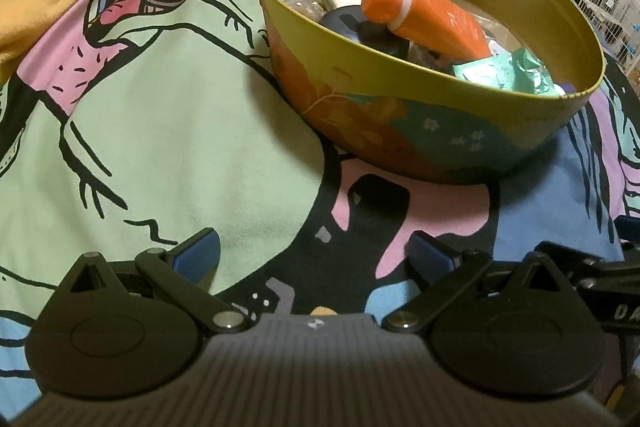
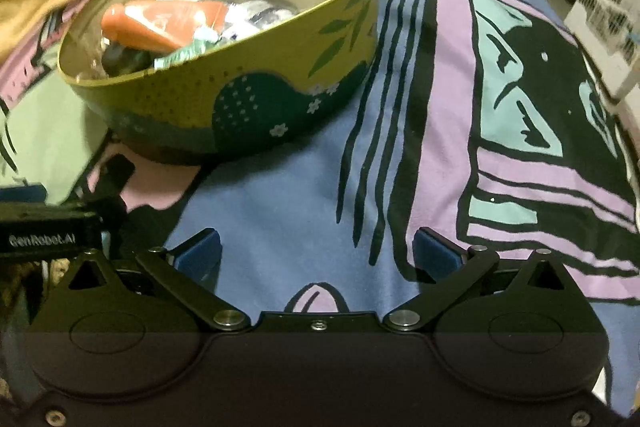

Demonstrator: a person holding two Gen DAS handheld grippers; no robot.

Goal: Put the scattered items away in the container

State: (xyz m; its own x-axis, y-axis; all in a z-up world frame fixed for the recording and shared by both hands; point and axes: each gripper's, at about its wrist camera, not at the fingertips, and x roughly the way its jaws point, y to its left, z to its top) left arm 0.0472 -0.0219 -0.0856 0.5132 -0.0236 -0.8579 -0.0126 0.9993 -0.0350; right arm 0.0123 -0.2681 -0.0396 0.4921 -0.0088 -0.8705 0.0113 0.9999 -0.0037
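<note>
Bedspread (image 1: pixel 160 131) around tin (image 1: pixel 400 115) shows no strays; tube (image 1: pixel 432 15) inside. Your left gripper (image 1: pixel 314 255), right gripper (image 2: pixel 316 251) gape, hold nothing. Tidying probably finished; check beyond tin.

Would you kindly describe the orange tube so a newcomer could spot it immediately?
Find the round tin on the patterned bedspread. Inside, the orange tube lies on top of the pile, slanting. Its rounded orange cap and white collar distinguish it from the neighbouring teal packets.
</note>
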